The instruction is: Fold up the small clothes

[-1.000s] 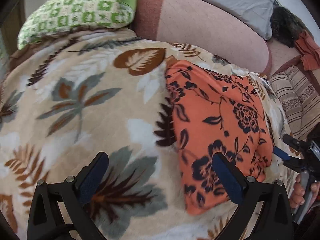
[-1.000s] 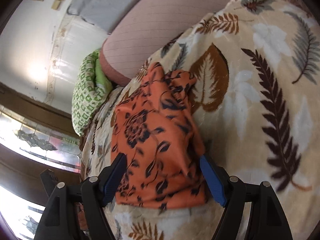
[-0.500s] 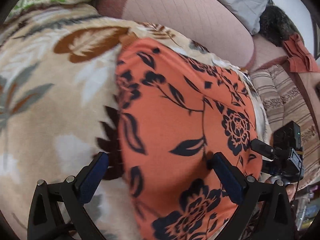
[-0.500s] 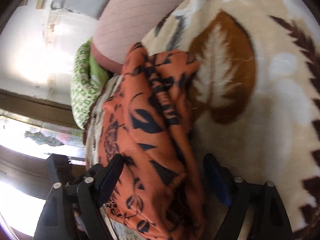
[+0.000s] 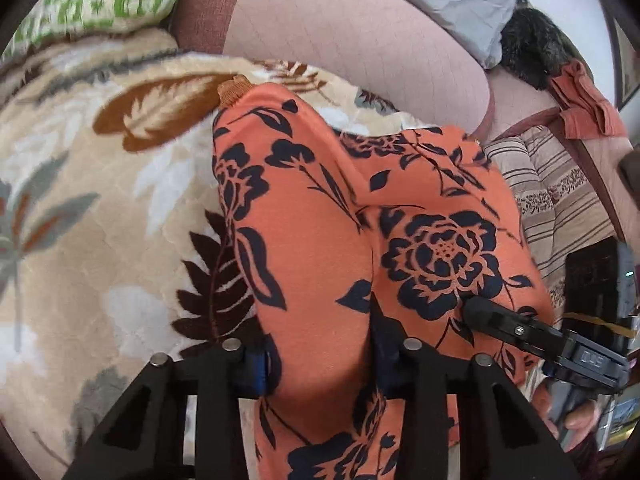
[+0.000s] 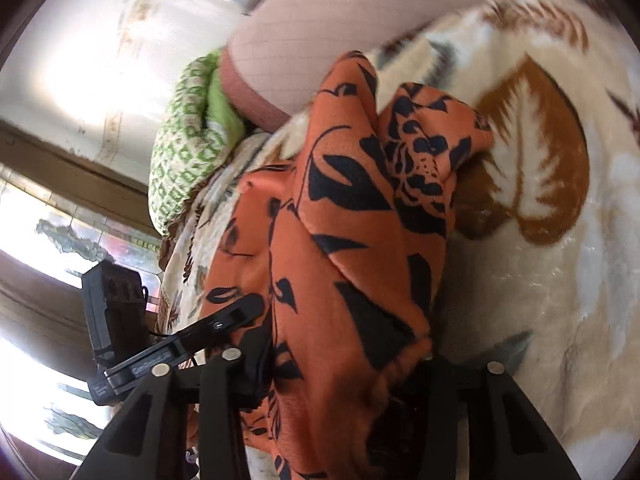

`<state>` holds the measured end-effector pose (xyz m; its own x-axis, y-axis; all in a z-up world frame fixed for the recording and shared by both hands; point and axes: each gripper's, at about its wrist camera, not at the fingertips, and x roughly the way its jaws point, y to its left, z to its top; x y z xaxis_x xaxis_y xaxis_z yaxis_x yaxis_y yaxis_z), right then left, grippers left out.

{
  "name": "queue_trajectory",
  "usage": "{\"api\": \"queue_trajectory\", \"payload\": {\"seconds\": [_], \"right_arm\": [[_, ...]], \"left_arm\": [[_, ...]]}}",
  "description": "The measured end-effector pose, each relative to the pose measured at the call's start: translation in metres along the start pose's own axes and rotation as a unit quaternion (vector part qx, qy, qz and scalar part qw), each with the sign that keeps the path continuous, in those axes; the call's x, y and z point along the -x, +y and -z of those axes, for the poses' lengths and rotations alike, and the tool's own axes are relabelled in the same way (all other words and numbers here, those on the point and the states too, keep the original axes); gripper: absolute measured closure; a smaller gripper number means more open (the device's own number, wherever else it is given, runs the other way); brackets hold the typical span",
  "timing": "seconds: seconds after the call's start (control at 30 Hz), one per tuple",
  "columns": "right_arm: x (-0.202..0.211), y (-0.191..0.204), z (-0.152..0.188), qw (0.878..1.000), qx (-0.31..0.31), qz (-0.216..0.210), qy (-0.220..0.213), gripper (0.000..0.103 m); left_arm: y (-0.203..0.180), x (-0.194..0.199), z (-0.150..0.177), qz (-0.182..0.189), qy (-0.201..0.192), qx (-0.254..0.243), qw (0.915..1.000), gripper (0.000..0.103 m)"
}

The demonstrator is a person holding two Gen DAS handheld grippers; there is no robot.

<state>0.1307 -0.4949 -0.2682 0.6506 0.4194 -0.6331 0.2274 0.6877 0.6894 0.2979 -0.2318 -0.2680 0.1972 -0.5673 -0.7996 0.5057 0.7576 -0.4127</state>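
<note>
While both tools pinch the near edge of the orange floral garment (image 5: 320, 248), which lies on the leaf-patterned blanket (image 5: 100, 208) of the bed, the fold will likely go best if the two corners rise level and travel together toward the far hem, so the cloth lands square instead of bunching as it does by the brown leaf in the right view. The left tool (image 5: 320, 364) is pressed onto a ridge of fabric, pointing along the bed toward the pink bolster (image 5: 340, 40). The right tool (image 6: 344, 364), tilted sideways, has cloth gathered between its fingers.
</note>
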Motion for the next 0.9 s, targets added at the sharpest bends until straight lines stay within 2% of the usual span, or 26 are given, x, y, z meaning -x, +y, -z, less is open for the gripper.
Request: {"api": "queue_trajectory", "payload": {"seconds": [0.1, 0.2, 0.3, 0.4, 0.57, 0.63, 0.67, 0.7, 0.73, 0.77, 0.83, 0.9], "right_arm": [[0.012, 0.033, 0.007, 0.999, 0.032, 0.0, -0.009, 0.06], [0.03, 0.058, 0.018, 0.998, 0.048, -0.023, -0.022, 0.06], [0.044, 0.074, 0.034, 0.997, 0.049, -0.052, -0.029, 0.06], [0.045, 0.086, 0.063, 0.996, 0.056, -0.066, -0.029, 0.06], [0.021, 0.073, 0.108, 0.998, 0.027, -0.064, -0.007, 0.06], [0.003, 0.054, 0.127, 0.999, 0.014, -0.029, 0.014, 0.058], [-0.004, 0.045, 0.132, 1.0, -0.004, -0.012, 0.027, 0.052], [-0.011, 0.032, 0.137, 0.999, -0.029, 0.012, 0.044, 0.043], [-0.011, 0.022, 0.139, 0.997, -0.052, 0.007, 0.052, 0.037], [-0.005, 0.016, 0.139, 0.996, -0.068, -0.006, 0.05, 0.037], [0.015, 0.019, 0.132, 0.997, -0.065, 0.008, 0.03, 0.036], [0.046, 0.029, 0.116, 0.999, -0.041, 0.014, -0.017, 0.036]], "left_arm": [[-0.003, 0.031, 0.003, -0.007, -0.02, -0.009, 0.9997, 0.064], [-0.001, 0.071, 0.011, -0.002, -0.044, -0.014, 0.9989, 0.064], [0.001, 0.106, 0.028, -0.009, -0.06, -0.02, 0.9979, 0.063], [0.006, 0.126, 0.055, -0.026, -0.06, -0.015, 0.9978, 0.063], [0.024, 0.114, 0.104, -0.057, -0.029, 0.016, 0.9979, 0.062], [0.033, 0.097, 0.123, -0.088, -0.003, 0.032, 0.9956, 0.06], [0.039, 0.093, 0.132, -0.105, 0.006, 0.041, 0.9936, 0.049], [0.042, 0.095, 0.138, -0.1, 0.002, 0.05, 0.9937, 0.044], [0.042, 0.102, 0.141, -0.096, -0.006, 0.055, 0.9938, 0.044], [0.039, 0.112, 0.138, -0.107, -0.014, 0.045, 0.9931, 0.045], [0.029, 0.132, 0.13, -0.143, -0.049, 0.008, 0.9885, 0.044], [0.019, 0.153, 0.116, -0.164, -0.092, -0.025, 0.9818, 0.038]]}}
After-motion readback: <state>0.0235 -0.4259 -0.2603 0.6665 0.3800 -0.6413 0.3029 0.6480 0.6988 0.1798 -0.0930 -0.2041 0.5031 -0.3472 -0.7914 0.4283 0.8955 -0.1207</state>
